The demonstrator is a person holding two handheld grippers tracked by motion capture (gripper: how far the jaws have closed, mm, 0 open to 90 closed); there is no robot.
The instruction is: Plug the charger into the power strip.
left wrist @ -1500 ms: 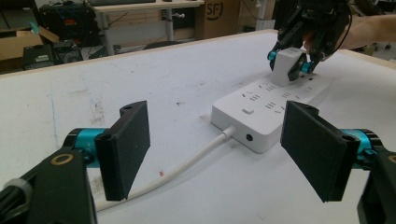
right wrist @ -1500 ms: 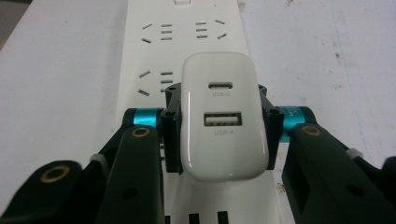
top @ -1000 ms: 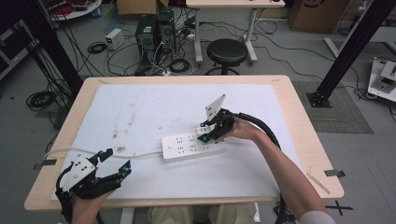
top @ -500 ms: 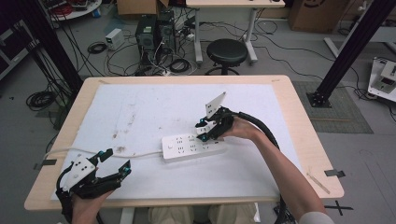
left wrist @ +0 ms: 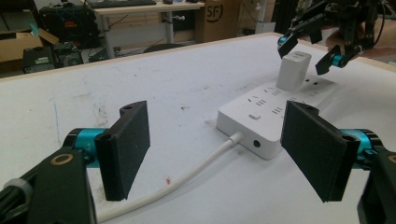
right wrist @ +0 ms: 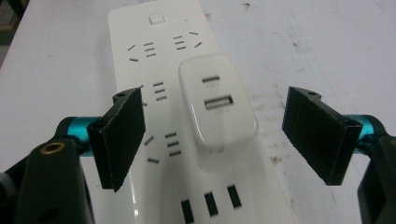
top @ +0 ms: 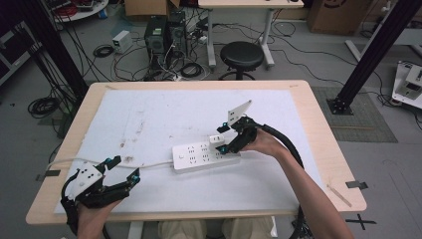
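A white power strip (top: 204, 155) lies near the middle of the white mat, its cable (top: 64, 162) trailing off to the left. A white USB charger (top: 215, 138) stands plugged into it. My right gripper (top: 222, 138) straddles the charger; its jaws have just been opening and now stand wide. In the right gripper view the charger (right wrist: 217, 105) sits between the pads (right wrist: 121, 135) of the right gripper (right wrist: 215, 135), and they do not touch it. My left gripper (top: 125, 169) rests at the near left, open and empty. The left gripper view shows the strip (left wrist: 275, 112) and charger (left wrist: 293, 70) ahead.
The white mat covers a wooden table (top: 318, 124). On the floor behind the table's far edge stand a black stool (top: 241, 55) and computer cases (top: 161, 35) among cables. A black frame post (top: 378, 55) rises at the right.
The right gripper's jaws have opened off the charger, which stays plugged in the strip. The left gripper has not moved.
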